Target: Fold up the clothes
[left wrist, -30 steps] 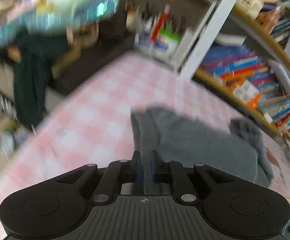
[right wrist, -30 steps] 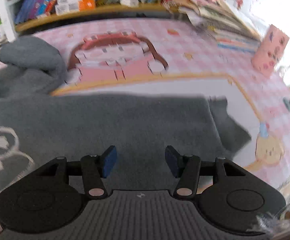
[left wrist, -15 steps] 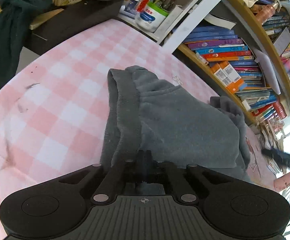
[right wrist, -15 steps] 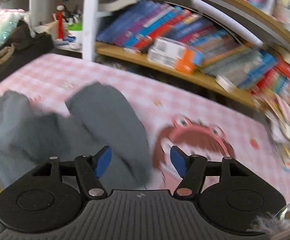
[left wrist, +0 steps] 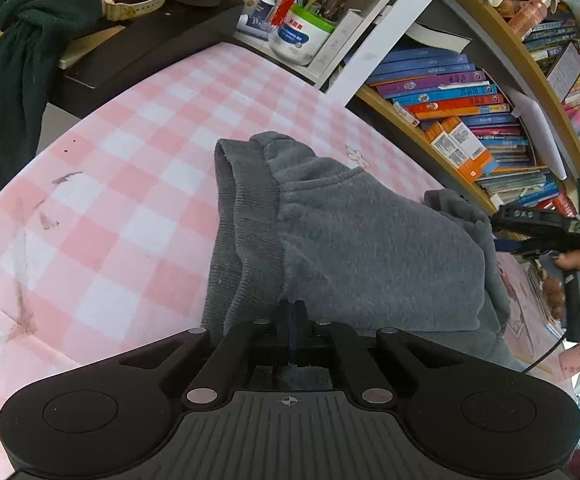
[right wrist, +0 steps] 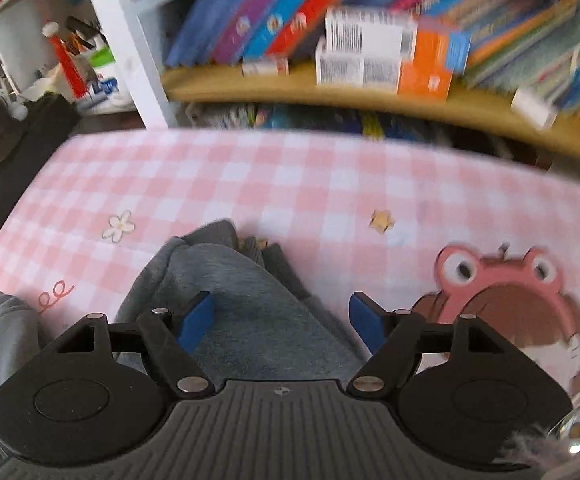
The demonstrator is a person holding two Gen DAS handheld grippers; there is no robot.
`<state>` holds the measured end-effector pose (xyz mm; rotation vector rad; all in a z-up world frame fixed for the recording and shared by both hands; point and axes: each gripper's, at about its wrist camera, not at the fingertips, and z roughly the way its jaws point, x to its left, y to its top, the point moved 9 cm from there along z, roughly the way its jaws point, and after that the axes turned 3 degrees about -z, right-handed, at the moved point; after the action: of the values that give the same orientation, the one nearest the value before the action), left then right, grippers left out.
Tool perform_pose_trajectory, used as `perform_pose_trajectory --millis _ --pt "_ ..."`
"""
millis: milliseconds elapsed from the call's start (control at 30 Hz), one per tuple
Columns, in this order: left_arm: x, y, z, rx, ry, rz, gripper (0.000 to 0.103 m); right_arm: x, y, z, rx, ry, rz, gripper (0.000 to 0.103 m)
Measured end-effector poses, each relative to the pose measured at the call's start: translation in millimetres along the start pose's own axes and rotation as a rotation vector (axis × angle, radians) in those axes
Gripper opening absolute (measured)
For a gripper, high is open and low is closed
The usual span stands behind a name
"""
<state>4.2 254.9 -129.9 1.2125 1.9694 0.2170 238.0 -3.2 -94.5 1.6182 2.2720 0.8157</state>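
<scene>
A grey sweatshirt lies bunched on the pink checked table cover, its ribbed hem toward the left. My left gripper is shut on the sweatshirt's near edge. My right gripper is open and empty, hovering over a grey sleeve of the sweatshirt. The right gripper also shows in the left wrist view, held in a hand at the sweatshirt's far right end.
A wooden bookshelf packed with books runs along the table's far side. A white upright, a white jar of pens and a dark desk with green cloth stand at the back left. A frog cartoon is printed on the cover.
My left gripper has drawn the sweatshirt edge closer and stayed shut on it. My right gripper swung from the flat grey cloth to the sleeve near the bookshelf, still open.
</scene>
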Motion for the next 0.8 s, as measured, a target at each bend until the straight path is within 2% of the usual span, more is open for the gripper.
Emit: perform_pose_trajectory --millis 33,67,100,167,233,300,367,467,500,567,600,633,667,700,800 --pt "0.2 0.5 0.5 0.0 -0.001 -0.005 0.004 1.3 -3.3 4.1 0.015 0.02 0.002 0.063" --pt "0.4 1.1 1.1 0.001 -0.002 -0.011 0.004 3.4 -7.4 5.9 0.028 0.041 -0.002 0.052" --pt "0.5 1.6 1.6 0.002 -0.003 -0.015 0.004 6.1 -11.7 6.8 0.039 0.065 -0.007 0.031" --pt "0.3 2.4 2.4 0.005 0.0 -0.018 0.004 10.5 -17.3 3.6 0.037 0.1 -0.02 0.012" --pt "0.2 3.0 2.9 0.007 0.003 -0.021 0.004 9.0 -16.9 -11.6 -0.02 0.096 -0.034 0.008" --pt "0.4 3.1 2.9 0.01 0.003 -0.025 0.004 -2.6 -10.7 -36.8 -0.121 0.071 -0.004 0.007" --pt "0.6 3.3 3.0 0.012 0.004 -0.028 0.004 -29.9 -3.2 -68.6 -0.246 0.007 0.082 0.007" --pt "0.3 4.0 3.5 0.014 0.005 -0.026 0.004 -87.5 0.9 -113.2 -0.406 -0.168 0.226 0.006" --pt "0.4 4.2 3.7 0.014 0.005 -0.026 0.004 -105.6 -1.7 -119.4 -0.425 -0.233 0.252 0.006" --pt "0.5 4.7 4.2 0.014 0.003 -0.026 0.004 -141.4 -12.3 -124.4 -0.409 -0.345 0.305 0.01" --pt "0.6 5.0 4.5 0.014 0.002 -0.027 0.004 -155.5 -20.5 -120.0 -0.367 -0.371 0.328 0.011" --pt "0.6 5.2 4.7 0.014 0.002 -0.027 0.004 -167.3 -29.6 -115.8 -0.329 -0.389 0.349 0.016" --pt "0.7 5.5 5.0 0.014 0.001 -0.027 0.004 -177.1 -38.4 -112.7 -0.297 -0.406 0.366 0.028" --pt "0.7 5.7 5.2 0.014 0.0 -0.027 0.004 -183.6 -46.7 -111.4 -0.281 -0.421 0.374 0.034" --pt "0.9 6.4 5.9 0.014 -0.002 -0.027 0.004 -185.6 -63.6 -107.9 -0.269 -0.411 0.384 0.036"
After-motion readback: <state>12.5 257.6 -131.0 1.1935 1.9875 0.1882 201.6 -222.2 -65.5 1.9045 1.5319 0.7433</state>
